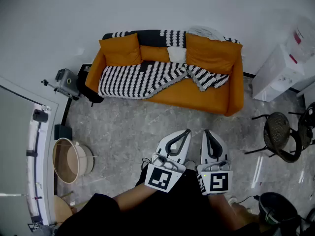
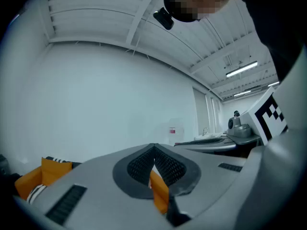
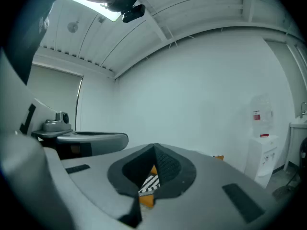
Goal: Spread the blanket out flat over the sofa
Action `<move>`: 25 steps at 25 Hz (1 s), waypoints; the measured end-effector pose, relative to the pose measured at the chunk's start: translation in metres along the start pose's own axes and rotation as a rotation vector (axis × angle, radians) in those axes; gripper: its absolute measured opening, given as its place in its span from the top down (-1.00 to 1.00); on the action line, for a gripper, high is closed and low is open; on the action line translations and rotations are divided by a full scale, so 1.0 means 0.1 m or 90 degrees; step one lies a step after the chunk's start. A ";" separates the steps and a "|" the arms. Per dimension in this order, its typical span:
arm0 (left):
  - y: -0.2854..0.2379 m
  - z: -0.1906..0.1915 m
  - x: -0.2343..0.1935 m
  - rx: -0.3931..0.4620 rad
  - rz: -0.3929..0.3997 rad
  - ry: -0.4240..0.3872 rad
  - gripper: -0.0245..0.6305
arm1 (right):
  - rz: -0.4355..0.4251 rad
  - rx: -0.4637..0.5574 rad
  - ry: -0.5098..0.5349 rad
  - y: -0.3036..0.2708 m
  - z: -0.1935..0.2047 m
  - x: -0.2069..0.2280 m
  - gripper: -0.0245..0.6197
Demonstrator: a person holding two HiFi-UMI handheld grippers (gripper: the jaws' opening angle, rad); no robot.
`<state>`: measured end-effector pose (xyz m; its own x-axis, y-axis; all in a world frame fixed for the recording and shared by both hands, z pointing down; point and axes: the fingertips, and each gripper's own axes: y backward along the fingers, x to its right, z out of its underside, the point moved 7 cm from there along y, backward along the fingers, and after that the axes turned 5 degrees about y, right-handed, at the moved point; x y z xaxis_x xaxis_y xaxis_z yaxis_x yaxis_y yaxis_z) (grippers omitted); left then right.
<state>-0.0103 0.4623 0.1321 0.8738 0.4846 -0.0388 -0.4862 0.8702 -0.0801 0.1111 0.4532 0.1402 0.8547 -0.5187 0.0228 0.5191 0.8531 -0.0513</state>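
The orange sofa stands against the far wall in the head view. A black-and-white striped blanket lies on its seat, flatter on the left and bunched and twisted toward the right, with part draped over the backrest. Two orange cushions lean on the back. My left gripper and right gripper hang side by side over the floor, well short of the sofa, both shut and empty. Through the left gripper's closed jaws I see orange; the right gripper's jaws frame a bit of stripes.
A white water dispenser stands right of the sofa, with a dark round chair in front of it. A round wooden tub sits at the left by a glass door. A camera on a stand is beside the sofa's left arm.
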 end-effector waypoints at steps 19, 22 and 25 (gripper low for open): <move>-1.26 0.70 -1.49 -0.055 0.027 0.101 0.90 | 0.056 -0.191 -0.123 -1.62 0.93 0.75 0.80; -1.56 0.78 -2.05 -0.072 0.028 0.126 0.90 | 0.079 -0.212 -0.136 -2.08 0.95 0.82 0.80; -1.87 0.84 -2.51 -0.088 0.038 0.173 0.90 | 0.110 -0.231 -0.075 -2.54 1.03 0.93 0.80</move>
<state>-0.1390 0.1858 0.2406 0.8227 0.4763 -0.3104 -0.5470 0.8119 -0.2041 0.0592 0.1942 0.2580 0.9348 -0.3419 0.0963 0.3501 0.8414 -0.4116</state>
